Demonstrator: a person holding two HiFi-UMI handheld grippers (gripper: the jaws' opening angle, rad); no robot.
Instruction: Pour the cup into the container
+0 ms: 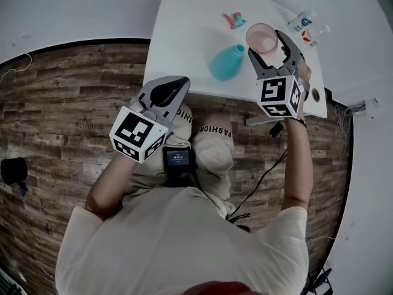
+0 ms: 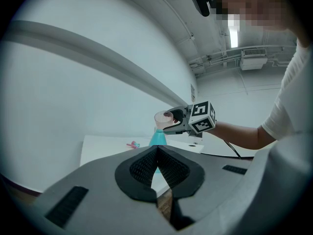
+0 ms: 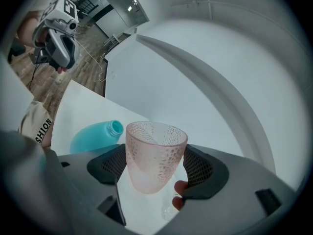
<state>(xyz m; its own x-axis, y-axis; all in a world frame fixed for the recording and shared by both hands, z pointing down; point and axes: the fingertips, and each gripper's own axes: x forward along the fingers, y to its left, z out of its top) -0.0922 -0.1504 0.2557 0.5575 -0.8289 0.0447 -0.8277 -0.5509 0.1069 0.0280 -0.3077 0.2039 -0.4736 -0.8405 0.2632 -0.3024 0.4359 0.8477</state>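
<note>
A pink dimpled cup point(image 1: 263, 37) is clamped upright between the jaws of the right gripper point(image 1: 266, 42) and held clear of the white table point(image 1: 184, 35), just beside the mouth of the teal container point(image 1: 226, 62). The container is set near the table's front edge, which runs close to the person's knees. Bare tabletop is left open to the container's left and behind it. A small pink-and-teal piece point(image 1: 233, 20) is seen further back. Two small bottles point(image 1: 301, 22) are kept toward the table's right edge, past the cup. The left gripper point(image 1: 173, 86) is held low off the table's front edge, above the wood-plank floor point(image 1: 73, 103), well apart from the container. Its pads are pressed together at the tips, with nothing caught between them.
</note>
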